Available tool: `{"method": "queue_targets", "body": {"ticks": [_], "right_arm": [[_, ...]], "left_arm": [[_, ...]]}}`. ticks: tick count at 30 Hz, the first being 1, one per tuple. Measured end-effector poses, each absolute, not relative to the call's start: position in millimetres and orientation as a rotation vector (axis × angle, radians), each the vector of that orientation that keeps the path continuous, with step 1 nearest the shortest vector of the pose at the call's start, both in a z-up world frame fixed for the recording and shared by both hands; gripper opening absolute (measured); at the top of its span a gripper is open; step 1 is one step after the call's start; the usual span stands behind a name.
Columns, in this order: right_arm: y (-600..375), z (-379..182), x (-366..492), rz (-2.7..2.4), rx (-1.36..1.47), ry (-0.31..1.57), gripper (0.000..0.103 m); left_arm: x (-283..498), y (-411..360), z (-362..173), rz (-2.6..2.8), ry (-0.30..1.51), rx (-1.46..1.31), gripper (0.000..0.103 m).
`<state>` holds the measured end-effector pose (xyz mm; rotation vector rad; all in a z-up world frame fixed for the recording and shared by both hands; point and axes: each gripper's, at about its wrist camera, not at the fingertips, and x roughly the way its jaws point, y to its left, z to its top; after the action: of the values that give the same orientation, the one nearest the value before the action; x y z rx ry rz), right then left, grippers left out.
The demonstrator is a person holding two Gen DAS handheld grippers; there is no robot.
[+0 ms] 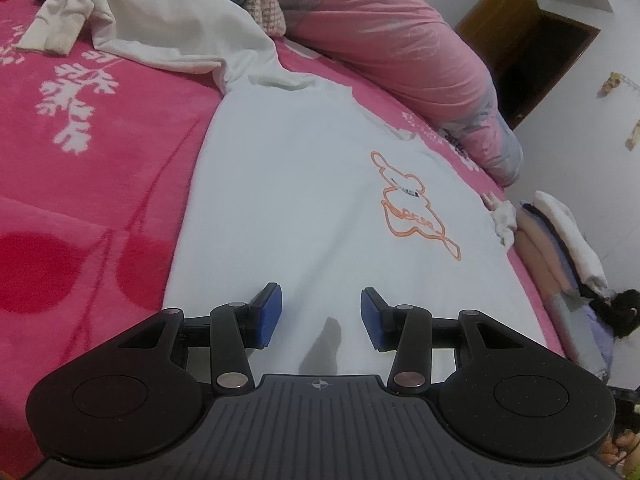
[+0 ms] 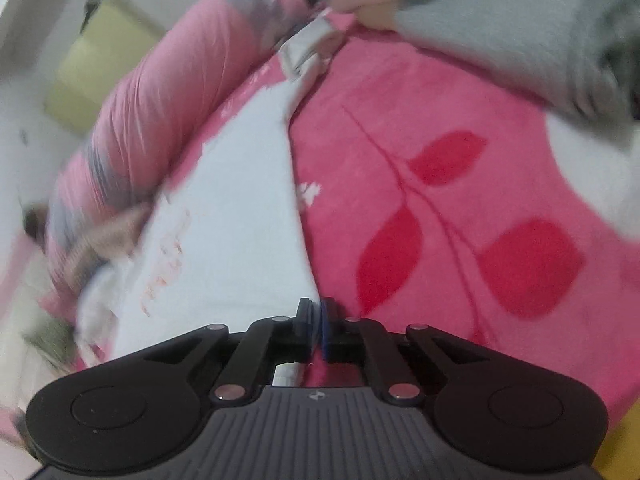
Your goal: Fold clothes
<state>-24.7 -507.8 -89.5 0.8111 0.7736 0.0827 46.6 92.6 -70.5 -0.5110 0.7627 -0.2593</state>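
A white shirt with an orange outline print lies flat on the pink blanket. My left gripper hovers over the shirt's near end, open, with only cloth showing below the gap between its blue pads. In the blurred right wrist view the same shirt runs up the left side. Its right edge leads straight into my right gripper, whose jaws are pressed together on that edge where it meets the blanket.
A crumpled cream garment lies at the shirt's far end. A rolled pink duvet lines the bed's far side. Folded clothes are stacked past the bed edge. A grey garment lies at the upper right.
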Motion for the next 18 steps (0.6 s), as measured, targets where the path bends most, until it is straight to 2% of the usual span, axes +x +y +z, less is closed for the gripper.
{"method": "queue_targets", "body": {"ticks": [1, 3, 5, 7, 8, 9, 10, 18], "right_arm": [[-510.2, -88.7, -28.6, 0.088, 0.846, 0.761, 0.008], [-508.8, -83.5, -38.4, 0.12, 0.851, 0.747, 0.029], [-503.4, -84.4, -45.8, 0.157, 0.841, 0.771, 0.032], [-499.0, -87.2, -53.4, 0.165, 0.82, 0.774, 0.028], [-497.4, -85.7, -57.1, 0.162, 0.801, 0.765, 0.015], [-495.0, -84.5, -60.8, 0.148, 0.777, 0.767, 0.007], [-493.7, -81.3, -64.5, 0.14, 0.756, 0.759, 0.005], [-487.0, -77.5, -83.1, 0.062, 0.594, 0.754, 0.0]], "left_arm": [[44.5, 92.5, -69.3, -0.26, 0.761, -0.503, 0.044], [40.2, 92.0, -67.7, -0.265, 0.757, -0.486, 0.045], [37.3, 90.8, -69.0, -0.266, 0.762, -0.47, 0.045], [34.4, 89.0, -69.8, -0.264, 0.762, -0.455, 0.045], [32.9, 87.9, -69.7, -0.262, 0.761, -0.448, 0.045], [31.5, 87.0, -69.2, -0.261, 0.76, -0.439, 0.045], [30.2, 86.1, -68.6, -0.259, 0.759, -0.431, 0.045], [19.9, 84.6, -66.5, -0.237, 0.746, -0.398, 0.045]]}}
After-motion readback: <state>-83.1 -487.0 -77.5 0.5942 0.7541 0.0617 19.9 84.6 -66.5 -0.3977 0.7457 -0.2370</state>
